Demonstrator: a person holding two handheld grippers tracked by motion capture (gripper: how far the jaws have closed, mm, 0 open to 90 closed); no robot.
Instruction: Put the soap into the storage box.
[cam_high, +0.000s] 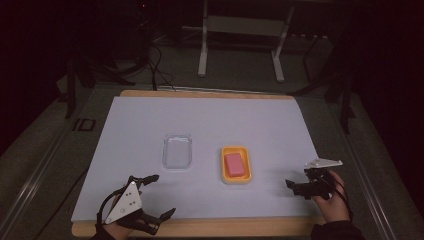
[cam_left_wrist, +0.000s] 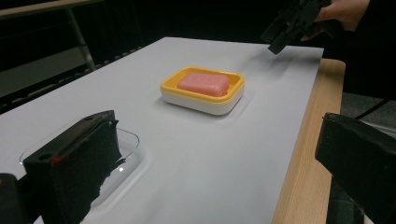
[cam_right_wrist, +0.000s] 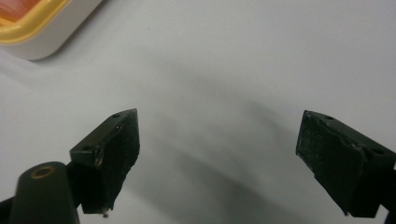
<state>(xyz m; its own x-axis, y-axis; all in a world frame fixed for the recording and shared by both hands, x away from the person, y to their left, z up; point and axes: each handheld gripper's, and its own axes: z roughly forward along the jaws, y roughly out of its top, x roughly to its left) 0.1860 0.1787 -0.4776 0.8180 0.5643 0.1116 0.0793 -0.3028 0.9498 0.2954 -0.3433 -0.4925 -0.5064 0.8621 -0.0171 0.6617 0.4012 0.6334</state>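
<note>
- My table (cam_high: 200, 94) is wooden, its top covered by a white sheet (cam_high: 210, 125).
- Grey carpeted floor (cam_high: 240, 75) lies beyond it.
- A white metal stand (cam_high: 240, 25) stands on that floor.
- Black cables (cam_high: 160, 65) trail nearby.
- My surroundings are dark.

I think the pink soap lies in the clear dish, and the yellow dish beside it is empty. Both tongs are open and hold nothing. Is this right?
Not quite: the dishes are swapped. The pink soap lies in the yellow dish, and the clear dish beside it is empty, as the high view shows. The rest holds: the left tongs and the right tongs are open and hold nothing.
</note>
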